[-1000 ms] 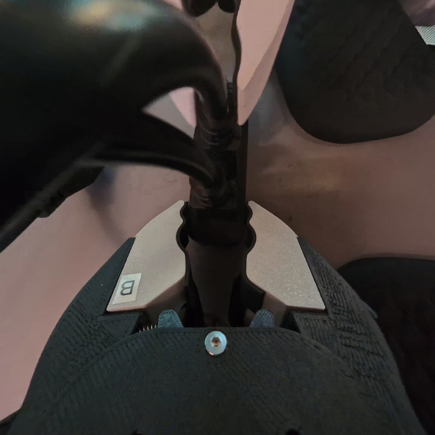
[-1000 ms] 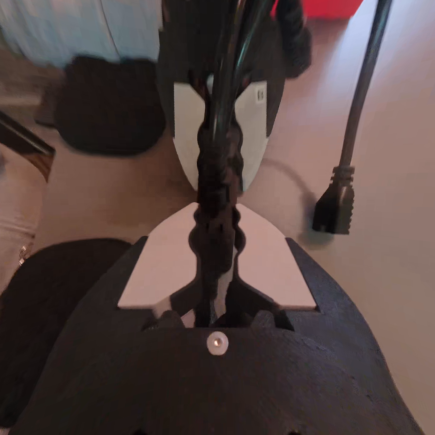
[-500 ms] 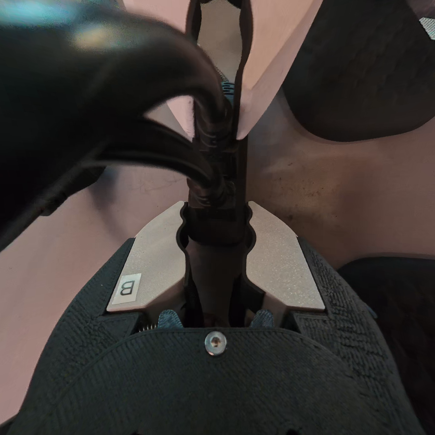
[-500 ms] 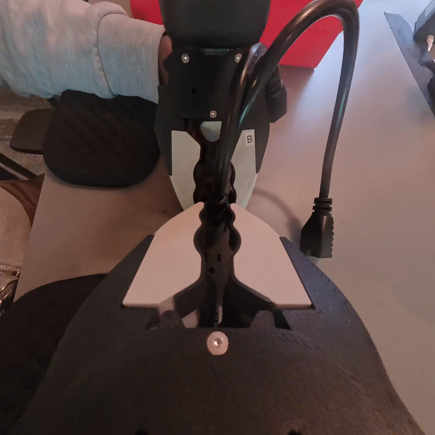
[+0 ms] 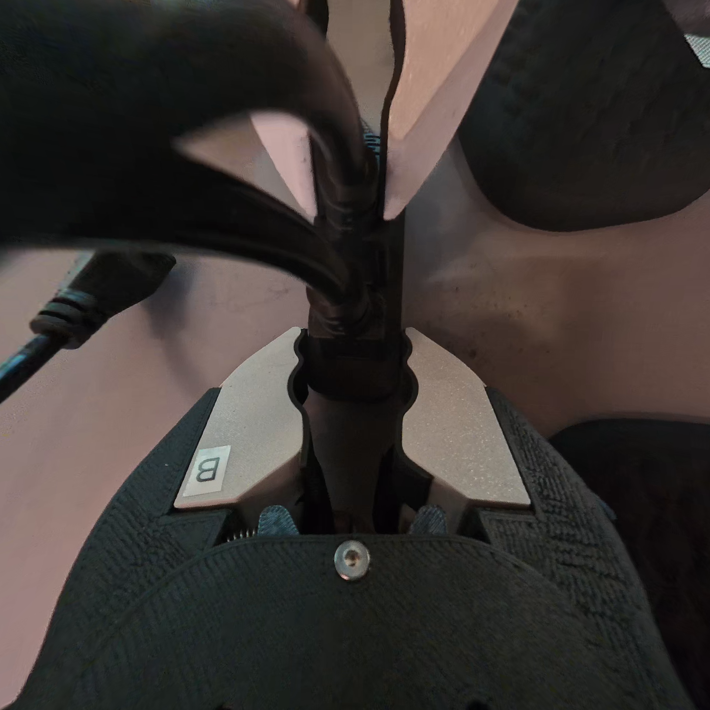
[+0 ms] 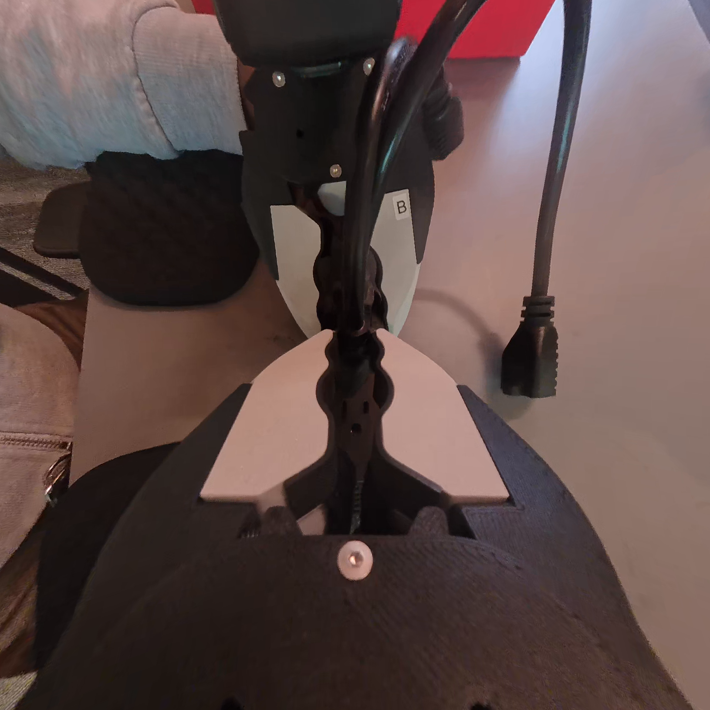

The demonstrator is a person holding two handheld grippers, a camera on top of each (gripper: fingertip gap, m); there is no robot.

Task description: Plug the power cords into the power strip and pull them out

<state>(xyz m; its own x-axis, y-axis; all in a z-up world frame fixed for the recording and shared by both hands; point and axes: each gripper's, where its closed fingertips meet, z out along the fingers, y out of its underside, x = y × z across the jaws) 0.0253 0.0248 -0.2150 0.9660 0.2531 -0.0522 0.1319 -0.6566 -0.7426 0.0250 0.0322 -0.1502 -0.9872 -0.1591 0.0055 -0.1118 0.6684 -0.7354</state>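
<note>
My left fingers (image 5: 351,365) and right fingers (image 6: 355,338) clamp opposite ends of the power strip (image 6: 355,418) between them, plugged cords (image 5: 246,246) arching away; uneven pulling could twist it loose.

Both grippers are wearing black ribbed printed shells. The left gripper (image 5: 351,369) is showing pale fingers (image 5: 457,430), a screw at six o'clock. A light knit sleeve (image 6: 115,77) is showing at ten o'clock.

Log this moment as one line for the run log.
left gripper: shut on power strip | right gripper: shut on power strip, facing left gripper | cords: two plugged in | loose connector: on table, ungripped
</note>
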